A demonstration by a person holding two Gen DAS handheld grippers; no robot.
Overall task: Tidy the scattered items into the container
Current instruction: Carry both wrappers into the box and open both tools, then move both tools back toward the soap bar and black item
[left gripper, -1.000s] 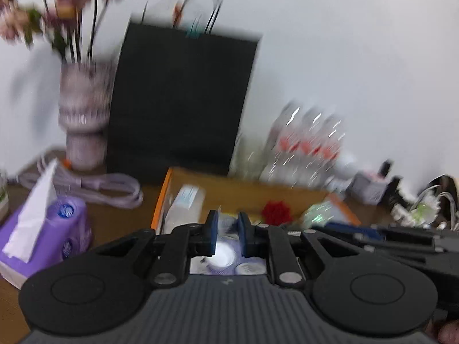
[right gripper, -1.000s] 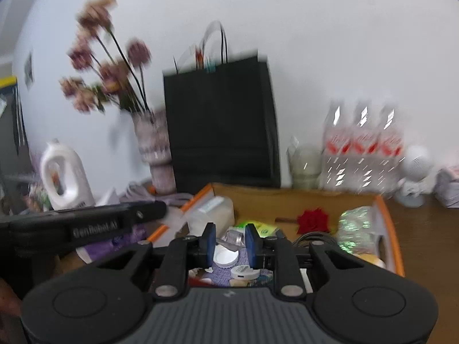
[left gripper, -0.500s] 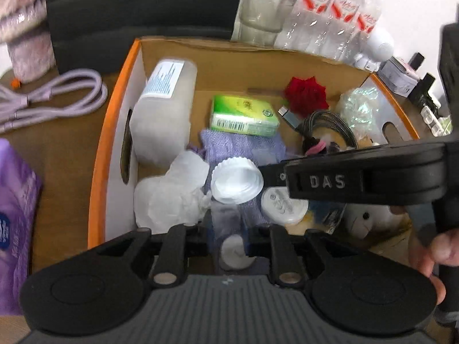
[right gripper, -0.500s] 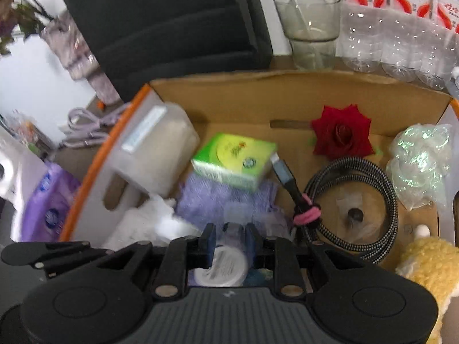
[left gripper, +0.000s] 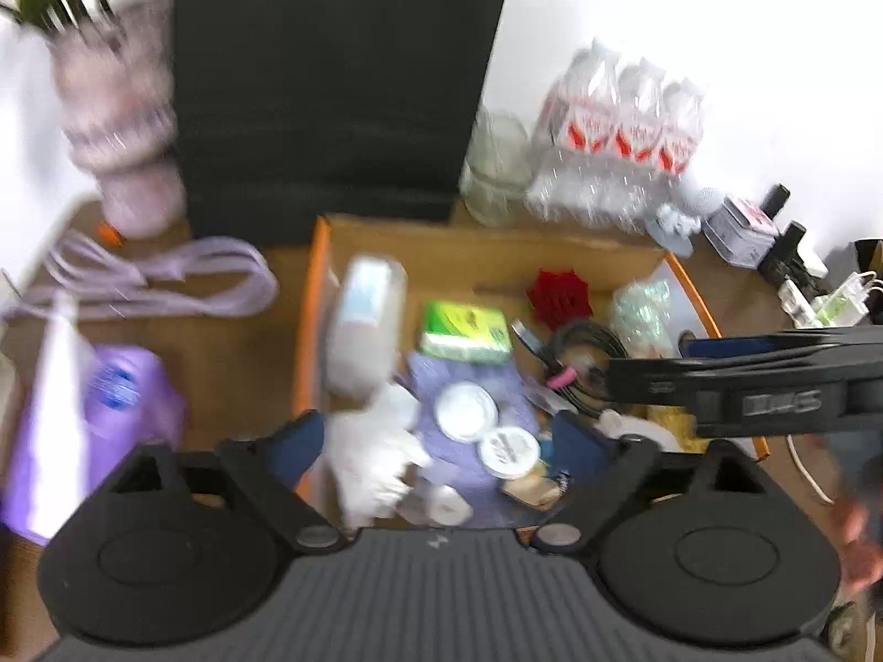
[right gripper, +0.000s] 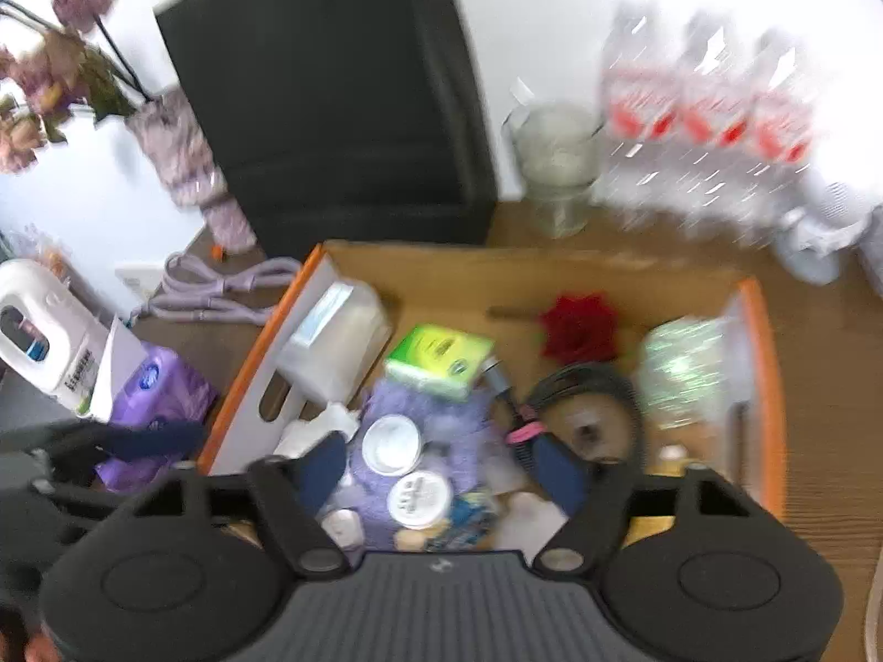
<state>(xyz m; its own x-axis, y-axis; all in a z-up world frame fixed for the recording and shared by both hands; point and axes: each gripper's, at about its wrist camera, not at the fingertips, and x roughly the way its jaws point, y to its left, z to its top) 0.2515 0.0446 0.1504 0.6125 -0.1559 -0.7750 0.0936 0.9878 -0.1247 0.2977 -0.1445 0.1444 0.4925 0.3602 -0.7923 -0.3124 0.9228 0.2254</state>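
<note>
Left gripper and right gripper, both over the near end of the cardboard box. Both pairs of jaws are spread wide and opening; nothing is pinched between the blue pads, though box contents show through each gap. Below the left gripper, inside the box, lie crumpled white tissue and two round white lids on a purple cloth; the same lids and cloth lie directly beneath the right gripper. Farther into the box: a translucent plastic container against its left wall, a green tissue packet at its centre, a red rose toward its far wall, a coiled black cable with a pink tie, and an iridescent wrapper along its right wall. Outside the box, to its left, a purple tissue pack and a lilac cord; behind it a black paper bag, a vase of flowers, a glass and bottled water. The pictures are blurred.
</note>
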